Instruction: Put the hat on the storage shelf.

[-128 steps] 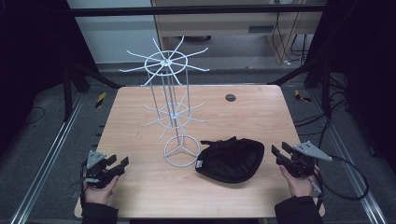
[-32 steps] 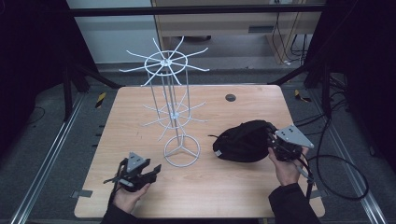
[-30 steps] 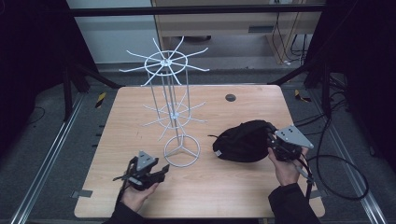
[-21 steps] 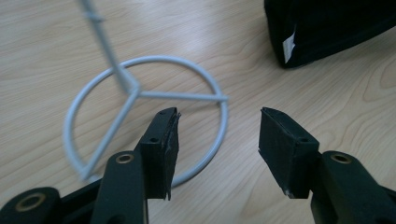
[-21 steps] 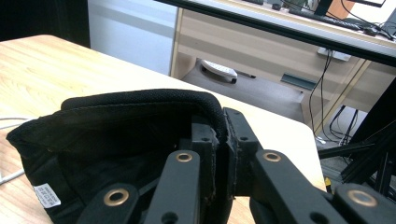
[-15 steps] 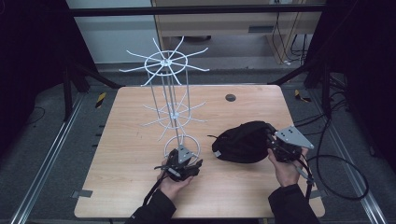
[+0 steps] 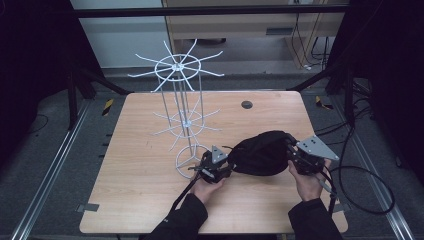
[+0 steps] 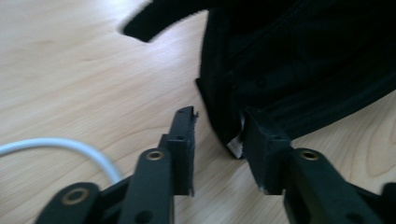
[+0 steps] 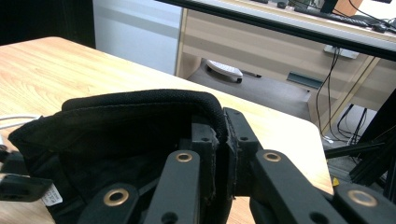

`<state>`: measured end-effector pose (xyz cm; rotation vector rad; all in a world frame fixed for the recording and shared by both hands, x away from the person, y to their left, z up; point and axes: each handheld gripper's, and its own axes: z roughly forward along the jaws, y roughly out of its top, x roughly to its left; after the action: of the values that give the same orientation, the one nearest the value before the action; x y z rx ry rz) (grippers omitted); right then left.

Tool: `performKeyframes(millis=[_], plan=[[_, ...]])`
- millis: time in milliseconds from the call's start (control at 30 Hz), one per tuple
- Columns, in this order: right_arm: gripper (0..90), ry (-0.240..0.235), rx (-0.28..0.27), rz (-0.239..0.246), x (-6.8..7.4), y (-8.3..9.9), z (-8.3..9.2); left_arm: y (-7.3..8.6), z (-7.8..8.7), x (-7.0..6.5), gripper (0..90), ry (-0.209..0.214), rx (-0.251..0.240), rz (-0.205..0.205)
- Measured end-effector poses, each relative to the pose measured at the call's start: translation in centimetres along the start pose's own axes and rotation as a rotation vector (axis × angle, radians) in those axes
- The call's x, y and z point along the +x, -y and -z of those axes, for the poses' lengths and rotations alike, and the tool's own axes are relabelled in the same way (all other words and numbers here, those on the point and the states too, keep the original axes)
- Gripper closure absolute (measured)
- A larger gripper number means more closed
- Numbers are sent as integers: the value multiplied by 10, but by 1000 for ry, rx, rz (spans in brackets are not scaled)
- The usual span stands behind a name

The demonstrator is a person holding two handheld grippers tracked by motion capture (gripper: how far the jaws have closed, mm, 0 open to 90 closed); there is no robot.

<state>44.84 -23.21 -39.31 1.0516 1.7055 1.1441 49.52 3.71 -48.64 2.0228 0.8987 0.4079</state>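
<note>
While the right gripper (image 7: 295, 159) stays clamped on the black bag's (image 7: 262, 152) strap, the left gripper's (image 7: 223, 166) jaws have just been closing around its bottom corner beside the wire rack (image 7: 182, 107).

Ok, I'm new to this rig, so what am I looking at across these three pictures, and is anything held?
A person holds a two-jaw tool in each hand. The high view looks down on the wooden table; each of the other two cameras rides on one tool. The right gripper is clamped on the edge of a black bag. The left gripper has just been closing at the bag's lower corner, one jaw touching it, not yet pinching. A white wire rack stands beside the bag.
</note>
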Motion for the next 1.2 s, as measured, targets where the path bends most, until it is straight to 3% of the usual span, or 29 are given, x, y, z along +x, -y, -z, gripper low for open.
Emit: performKeyframes(millis=[100,267,333,567,800,1200], plan=[[840,-7,-9,0,0,-1,0,-3,-4,0,744,18,-3,24],[840,-45,-28,3,-1,-5,1,-10,-11,3,799,-10,-6,31],[840,-100,-37,11,-1,-4,3,-12,-13,2,805,-29,-13,25],[839,-209,-17,11,0,8,8,-12,-16,6,806,-59,-27,45],[838,-329,55,54,11,28,15,-12,-16,5,805,-63,-31,15],[807,-404,95,95,28,47,29,-11,-11,7,793,-47,-26,1]])
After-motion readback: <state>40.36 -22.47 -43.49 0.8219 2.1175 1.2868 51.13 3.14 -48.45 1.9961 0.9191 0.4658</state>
